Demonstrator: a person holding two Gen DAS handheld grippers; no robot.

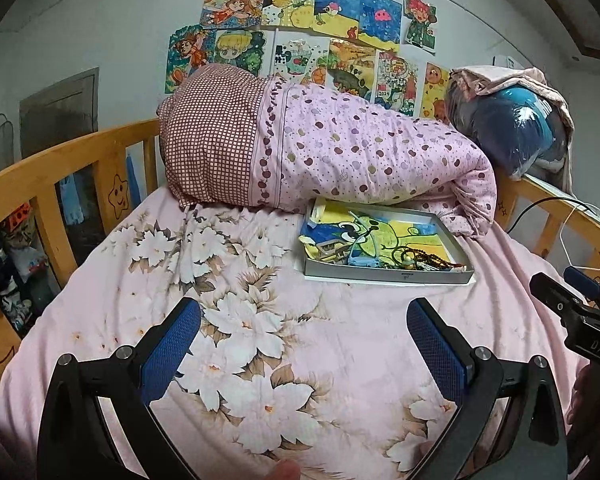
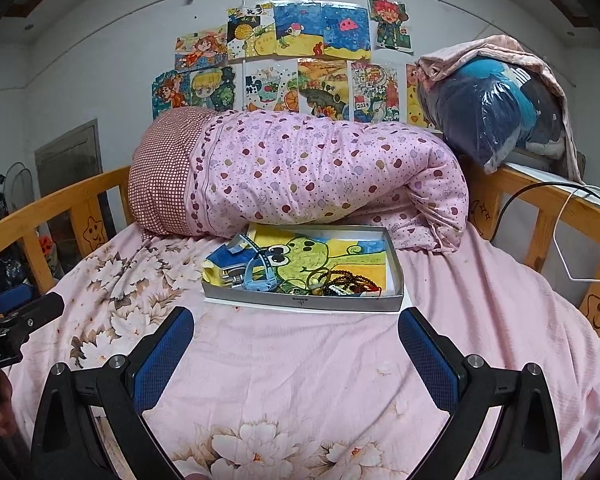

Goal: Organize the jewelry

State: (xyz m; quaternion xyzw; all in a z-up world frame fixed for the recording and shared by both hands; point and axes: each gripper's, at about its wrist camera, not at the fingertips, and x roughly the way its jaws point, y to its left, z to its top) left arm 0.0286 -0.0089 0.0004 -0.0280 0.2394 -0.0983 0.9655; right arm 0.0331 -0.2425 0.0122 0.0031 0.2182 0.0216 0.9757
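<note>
1. On the bed, ahead of both grippers, sits the shallow grey tray (image 2: 300,301), its far edge against the rolled quilt (image 2: 300,172). It is lined with a frog drawing.
2. The jewelry lies heaped along the tray's near wall: a tangle of dark bead strands (image 2: 348,283) toward the near right corner, a light-blue watch (image 2: 260,278) to the left of them, and a small metal piece (image 2: 230,274) at the left end. Individual strands cannot be separated by eye; they overlap.
3. Your right gripper (image 2: 296,336) hovers over the pink sheet (image 2: 300,380), just short of the tray wall, jaws spread wide and holding nothing.
4. Your left gripper (image 1: 304,328) is held lower and further left, over the floral part of the sheet, well short of the tray, jaws likewise spread and empty.
5. Judgement: no item is lifted yet; the step in hand is the approach to the first piece.
6. Recommendation: bring the right gripper over the near wall, not through it, and descend on one outlying item, the watch strap being the cleanest target.
7. Risk: pinching into the bead heap is likely to drag several strands together. Steady the tray with the left gripper before you pull.
</note>
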